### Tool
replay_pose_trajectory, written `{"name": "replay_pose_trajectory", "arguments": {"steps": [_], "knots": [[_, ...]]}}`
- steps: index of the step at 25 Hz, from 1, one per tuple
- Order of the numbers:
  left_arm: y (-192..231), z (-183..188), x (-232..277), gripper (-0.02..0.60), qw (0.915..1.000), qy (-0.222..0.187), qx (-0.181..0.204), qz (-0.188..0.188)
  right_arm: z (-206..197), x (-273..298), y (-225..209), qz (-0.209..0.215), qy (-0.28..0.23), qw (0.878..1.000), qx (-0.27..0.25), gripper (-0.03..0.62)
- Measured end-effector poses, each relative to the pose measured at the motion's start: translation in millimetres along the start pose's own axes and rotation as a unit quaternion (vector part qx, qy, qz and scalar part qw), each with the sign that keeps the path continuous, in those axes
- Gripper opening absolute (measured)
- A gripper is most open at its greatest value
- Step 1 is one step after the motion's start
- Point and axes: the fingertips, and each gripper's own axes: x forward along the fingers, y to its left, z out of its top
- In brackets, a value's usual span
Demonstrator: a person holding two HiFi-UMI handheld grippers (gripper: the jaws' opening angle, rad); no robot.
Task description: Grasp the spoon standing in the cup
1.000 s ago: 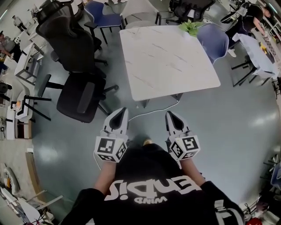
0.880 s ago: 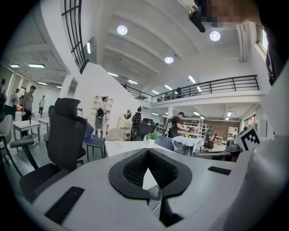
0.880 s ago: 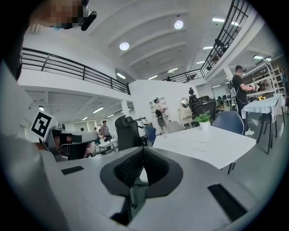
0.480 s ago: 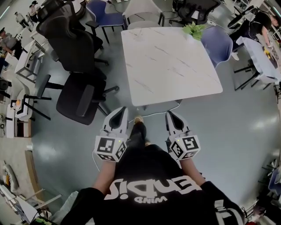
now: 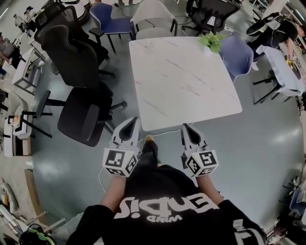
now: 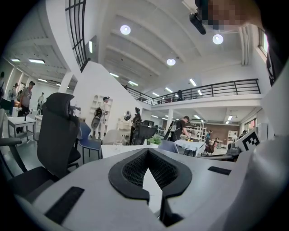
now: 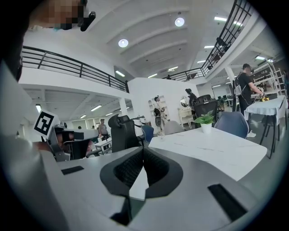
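Observation:
My left gripper [image 5: 130, 121] and right gripper [image 5: 187, 126] are held side by side in front of the person's chest, both shut and empty. They point at the near edge of a white marble table [image 5: 181, 81]. In the left gripper view [image 6: 147, 151] and the right gripper view [image 7: 143, 150] the jaws meet at their tips with nothing between them. A small pale object [image 7: 160, 122] stands at the table's far left corner, too small to tell whether it is the cup. No spoon can be made out.
A potted green plant [image 5: 212, 40] stands at the table's far right corner. Black office chairs [image 5: 86, 115] are to the left of the table, a grey chair [image 5: 153, 14] behind it, a blue chair [image 5: 237, 52] to its right. People stand at the room's edges.
The person has stepped forward, one foot now showing between the grippers, and the table's near edge lies closer. Both grippers keep their place and stay shut.

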Motion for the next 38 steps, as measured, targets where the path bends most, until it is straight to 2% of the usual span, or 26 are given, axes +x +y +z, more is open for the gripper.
{"name": "replay_pose_trajectory", "arguments": {"steps": [12,24,31,38], "knots": [[57,21,72,0.014,1.0,0.006,0.004,0.002,20,83,-28,0.006,0.014,1.0,0.002,0.012],[104,45,154,0.014,0.9989,0.011,0.012,-0.045,48,162,-55,-0.024,0.021,0.999,0.002,0.012],[120,56,183,0.014,0.9983,0.009,0.012,-0.057,63,183,-60,-0.037,0.02,0.999,0.004,0.012],[122,62,197,0.014,0.9984,0.013,0.014,-0.053,72,199,-68,-0.028,0.019,0.999,0.006,0.012]]}}
